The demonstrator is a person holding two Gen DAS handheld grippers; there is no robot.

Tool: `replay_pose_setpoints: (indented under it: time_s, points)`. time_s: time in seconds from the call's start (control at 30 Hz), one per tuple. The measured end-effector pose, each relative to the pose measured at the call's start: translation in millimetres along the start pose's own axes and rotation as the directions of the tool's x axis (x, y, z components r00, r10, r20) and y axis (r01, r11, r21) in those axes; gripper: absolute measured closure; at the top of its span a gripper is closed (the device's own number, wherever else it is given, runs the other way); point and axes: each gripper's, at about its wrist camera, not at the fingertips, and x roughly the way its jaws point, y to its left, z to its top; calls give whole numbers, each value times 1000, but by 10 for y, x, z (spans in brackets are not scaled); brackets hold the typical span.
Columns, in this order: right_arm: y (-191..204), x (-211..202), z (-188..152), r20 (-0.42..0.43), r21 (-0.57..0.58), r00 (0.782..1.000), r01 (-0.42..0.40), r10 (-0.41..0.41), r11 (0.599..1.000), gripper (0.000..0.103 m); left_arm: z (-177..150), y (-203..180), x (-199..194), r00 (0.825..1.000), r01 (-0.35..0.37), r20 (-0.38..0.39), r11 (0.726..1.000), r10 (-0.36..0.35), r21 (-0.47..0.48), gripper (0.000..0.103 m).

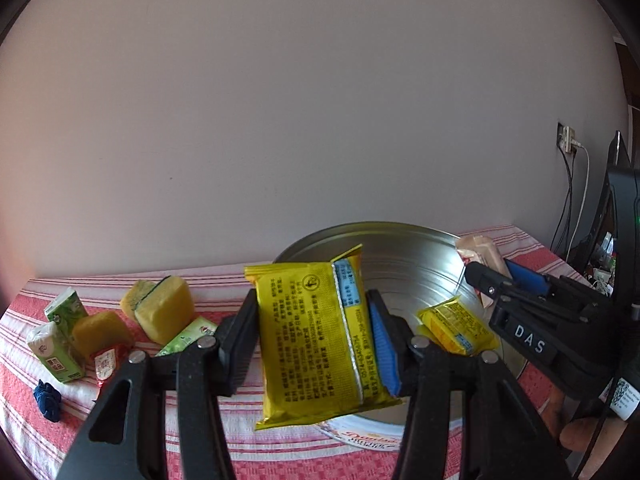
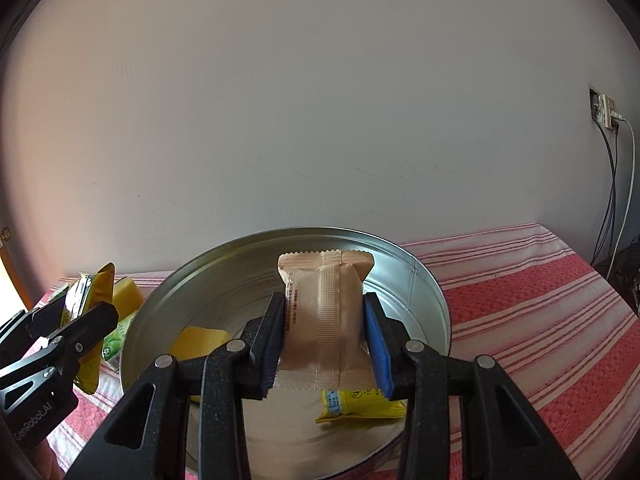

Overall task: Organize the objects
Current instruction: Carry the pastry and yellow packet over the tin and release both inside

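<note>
The yellow snack packet [image 1: 320,340] is pinched in the left hand-held gripper [image 1: 316,344], held at the near rim of the round metal tin [image 2: 424,292]. The right hand-held gripper [image 2: 324,332] is clamped on a beige snack packet [image 2: 326,316] above the tin's inside. One small yellow packet [image 1: 456,326] already lies in the tin, so sorting looks partly done. Two sponges [image 1: 164,308], green tissue packs [image 1: 60,340], a red sachet [image 1: 105,362] and a dark blue cloth scrap [image 1: 47,398] wait on the striped surface [image 2: 540,300]. A yellow patch on the tin's floor, seen from the right wrist, may be a reflection; I cannot tell.
</note>
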Motion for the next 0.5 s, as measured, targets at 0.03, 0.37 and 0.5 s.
replay_pose_setpoints:
  time_s: [0.03,0.37,0.5]
  points:
    - [-12,29,-4,-5,-6,1000,8,-8,1000,62,10,-29,44,1000,4,-4,1000,-4,-1,52]
    - [-199,232,-8,-45,-29,998,49,-51,998,62,-42,-251,360,998,22,-61,1000,-21,8,52]
    - [-179,308,-34,-64,-43,997,50,-53,998,62,-74,-276,446,997,19,-78,1000,-18,12,52]
